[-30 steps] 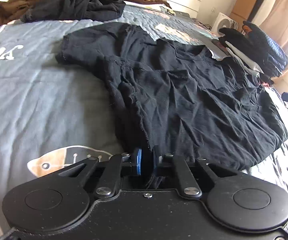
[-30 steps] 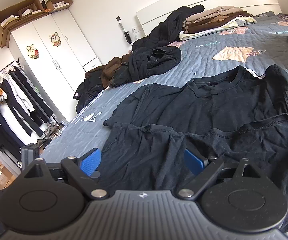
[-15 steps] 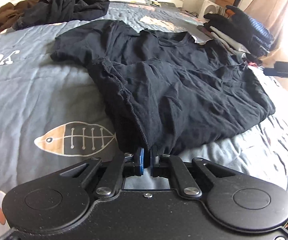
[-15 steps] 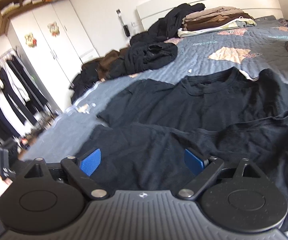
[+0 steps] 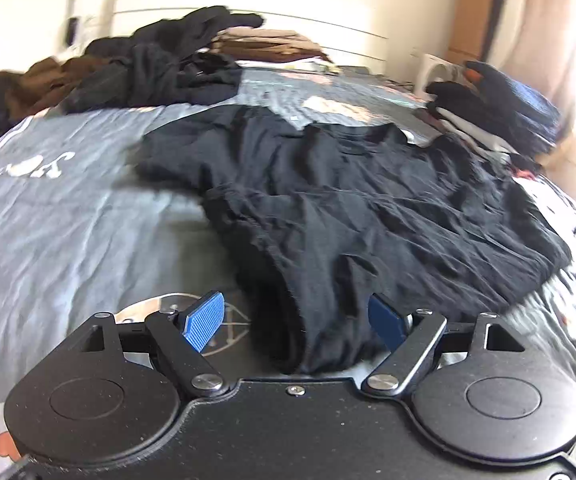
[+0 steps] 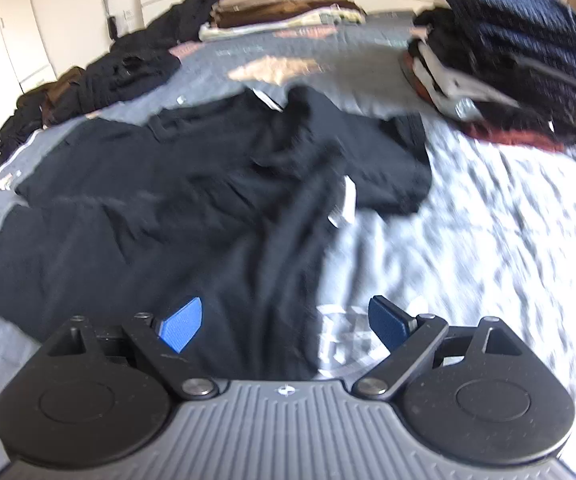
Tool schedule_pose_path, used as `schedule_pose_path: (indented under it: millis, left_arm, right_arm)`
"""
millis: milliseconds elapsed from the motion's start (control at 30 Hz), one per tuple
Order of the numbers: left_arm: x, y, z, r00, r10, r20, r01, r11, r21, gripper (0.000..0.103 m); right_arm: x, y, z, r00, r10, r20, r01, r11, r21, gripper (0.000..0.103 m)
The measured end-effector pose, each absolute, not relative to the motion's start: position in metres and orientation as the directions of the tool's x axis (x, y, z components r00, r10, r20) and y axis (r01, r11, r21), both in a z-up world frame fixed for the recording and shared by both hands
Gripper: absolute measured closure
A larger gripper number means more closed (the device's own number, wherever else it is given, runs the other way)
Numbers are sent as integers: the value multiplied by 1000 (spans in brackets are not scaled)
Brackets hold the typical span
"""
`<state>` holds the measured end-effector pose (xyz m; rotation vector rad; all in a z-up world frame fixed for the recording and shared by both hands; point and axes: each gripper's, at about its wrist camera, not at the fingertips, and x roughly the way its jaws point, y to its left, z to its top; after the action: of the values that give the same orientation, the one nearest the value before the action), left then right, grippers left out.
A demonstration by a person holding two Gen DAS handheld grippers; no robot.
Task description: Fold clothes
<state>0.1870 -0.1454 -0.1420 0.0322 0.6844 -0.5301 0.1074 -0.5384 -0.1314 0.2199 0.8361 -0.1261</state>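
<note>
A black T-shirt [image 5: 360,208] lies folded over itself on the grey bedspread [image 5: 68,232]. My left gripper [image 5: 294,322] hovers at its near left corner; its jaws are opening, and the cloth lies loose between the blue pads without touching them. In the right wrist view the same T-shirt [image 6: 192,208] spreads across the left and middle, with a white tag showing near its right sleeve. My right gripper [image 6: 284,322] stands open over the shirt's near right edge, nothing pressed between its pads.
A stack of folded dark clothes [image 6: 504,60] sits at the bed's right side. Unfolded black and brown garments [image 5: 136,72] and a folded brown pile [image 6: 284,8] lie by the headboard. A white wardrobe [image 6: 4,40] stands at the left.
My left gripper has let go of the shirt's corner and its jaws have spread apart. The right gripper has swung rightwards and down along the shirt, staying open.
</note>
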Motion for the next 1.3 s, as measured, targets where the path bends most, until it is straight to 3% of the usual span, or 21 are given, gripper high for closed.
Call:
schedule_pose_path:
  millis: [167, 367, 400, 533, 633, 900, 967, 1033, 1133, 1300]
  left_arm:
    - [189, -145, -143, 645, -446, -621, 459, 875, -152, 25]
    - [187, -151, -145, 631, -446, -634, 471, 870, -144, 25]
    - [187, -151, -146, 630, -444, -637, 471, 871, -141, 25]
    - [190, -150, -147, 630, -428, -648, 457, 879, -137, 25]
    - [191, -149, -147, 629, -422, -652, 447, 884, -140, 25]
    - [191, -153, -150, 616, -418, -668, 462, 878, -123, 25]
    - [191, -153, -150, 617, -417, -667, 460, 879, -124, 25]
    - [191, -152, -150, 618, -415, -668, 455, 881, -126, 24]
    - [192, -152, -150, 617, -411, -671, 452, 883, -126, 24]
    - [192, -153, -151, 612, -407, -678, 455, 882, -119, 24]
  right_arm:
    - [101, -553, -155, 654, 81, -752, 111, 973, 202, 16]
    - [100, -560, -156, 643, 177, -746, 3, 973, 233, 29]
    - [102, -560, -155, 640, 188, -745, -16, 973, 232, 35]
    - [110, -562, -156, 610, 236, -757, -78, 968, 239, 74]
    - [112, -566, -157, 591, 255, -765, -109, 965, 237, 76]
    - [115, -572, -156, 542, 303, -784, -186, 953, 239, 72]
    - [118, -570, -158, 536, 294, -792, -192, 955, 225, 64]
    - [121, -567, -160, 534, 271, -801, -196, 961, 194, 49]
    - [120, -559, -163, 558, 221, -800, -211, 970, 120, 37]
    - [119, -551, -163, 591, 184, -785, -231, 971, 54, 27]
